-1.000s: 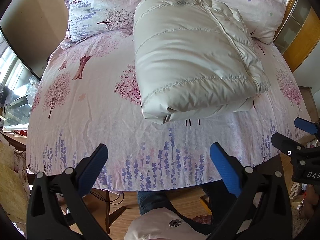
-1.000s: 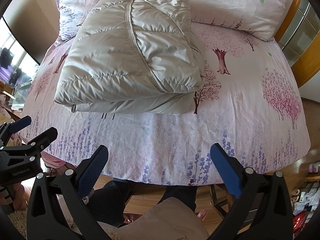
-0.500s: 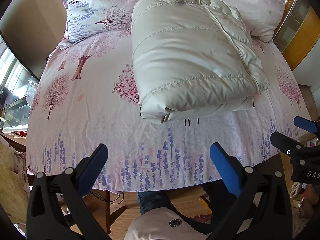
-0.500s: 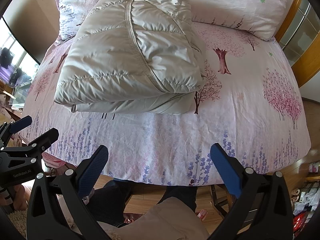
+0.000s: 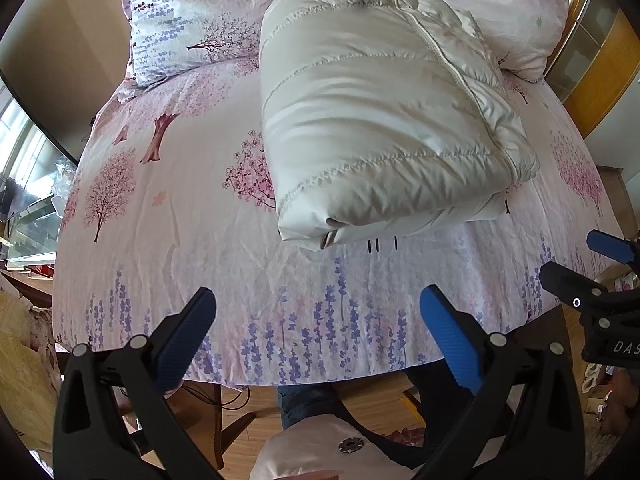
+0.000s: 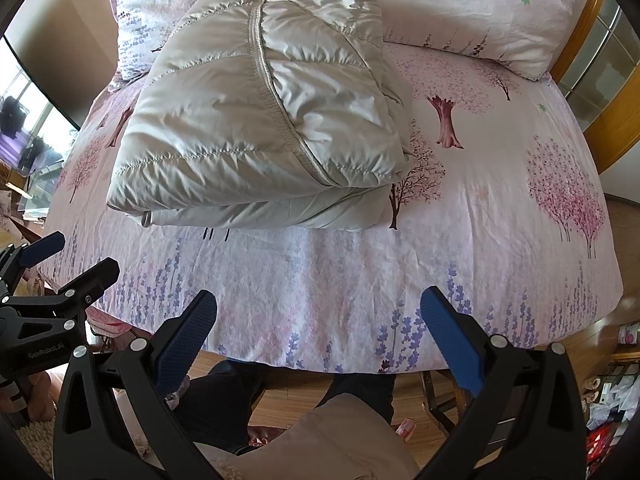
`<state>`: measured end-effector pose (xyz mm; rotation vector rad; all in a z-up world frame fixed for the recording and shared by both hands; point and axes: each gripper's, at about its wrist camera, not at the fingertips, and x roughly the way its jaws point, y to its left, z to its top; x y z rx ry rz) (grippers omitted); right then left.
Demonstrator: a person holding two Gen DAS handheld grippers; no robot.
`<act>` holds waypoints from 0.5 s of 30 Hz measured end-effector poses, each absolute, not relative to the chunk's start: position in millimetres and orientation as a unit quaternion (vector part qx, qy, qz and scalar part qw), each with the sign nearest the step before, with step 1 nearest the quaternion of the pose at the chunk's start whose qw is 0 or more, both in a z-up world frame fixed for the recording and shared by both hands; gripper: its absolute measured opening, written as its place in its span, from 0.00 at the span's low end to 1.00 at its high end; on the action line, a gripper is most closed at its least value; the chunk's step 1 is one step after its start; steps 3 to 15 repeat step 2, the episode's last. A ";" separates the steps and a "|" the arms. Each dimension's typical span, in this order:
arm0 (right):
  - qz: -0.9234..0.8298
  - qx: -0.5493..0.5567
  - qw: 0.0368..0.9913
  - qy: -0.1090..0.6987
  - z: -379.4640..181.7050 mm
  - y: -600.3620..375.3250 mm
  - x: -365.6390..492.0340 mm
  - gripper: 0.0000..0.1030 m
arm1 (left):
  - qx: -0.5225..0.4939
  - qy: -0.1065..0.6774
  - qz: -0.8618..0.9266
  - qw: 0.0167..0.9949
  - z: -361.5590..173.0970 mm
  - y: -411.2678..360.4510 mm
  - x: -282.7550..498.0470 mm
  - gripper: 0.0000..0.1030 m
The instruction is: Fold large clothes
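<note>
We see a cream quilted down jacket point(image 5: 380, 120) lying folded into a thick rectangle on the bed point(image 5: 172, 216); it rests on the pink sheet printed with trees and lavender, and its far edge touches the two pillows at the head of the bed; one pillow point(image 5: 184, 16) is on the left and the other pillow point(image 6: 480, 12) is on the right. In the right wrist view the jacket's zipper seam point(image 6: 276, 96) runs from the far side toward the near right corner; the near edge shows several stacked layers, so the fold is already made.

Our left gripper point(image 5: 318, 336) hangs over the near edge of the bed, in front of the jacket and apart from it; its blue-padded fingers point(image 5: 188, 336) are spread wide and they hold nothing. Our right gripper point(image 6: 318, 336) is in a similar place, also in front of the jacket and not touching it; its fingers point(image 6: 448, 336) are spread wide too, with only the sheet showing between them.

Each gripper appears at the side of the other camera's picture, so the two are near each other. Below the bed edge we see the person's dark trousers point(image 6: 224, 400) and a wooden floor point(image 5: 256, 420).
</note>
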<state>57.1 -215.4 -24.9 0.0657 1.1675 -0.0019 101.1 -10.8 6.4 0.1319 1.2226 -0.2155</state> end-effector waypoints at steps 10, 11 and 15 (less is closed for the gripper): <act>-0.001 0.031 0.833 0.552 -24.9 -215.6 57.8 0.99 | 0.061 0.573 -0.100 0.811 5.9 -11.0 101.1 0.98; -0.001 0.031 0.833 0.552 -24.9 -215.6 57.8 0.99 | 0.061 0.573 -0.100 0.811 5.9 -11.0 101.1 0.98; -0.001 0.031 0.833 0.552 -24.9 -215.6 57.8 0.99 | 0.061 0.573 -0.100 0.811 5.9 -11.0 101.1 0.98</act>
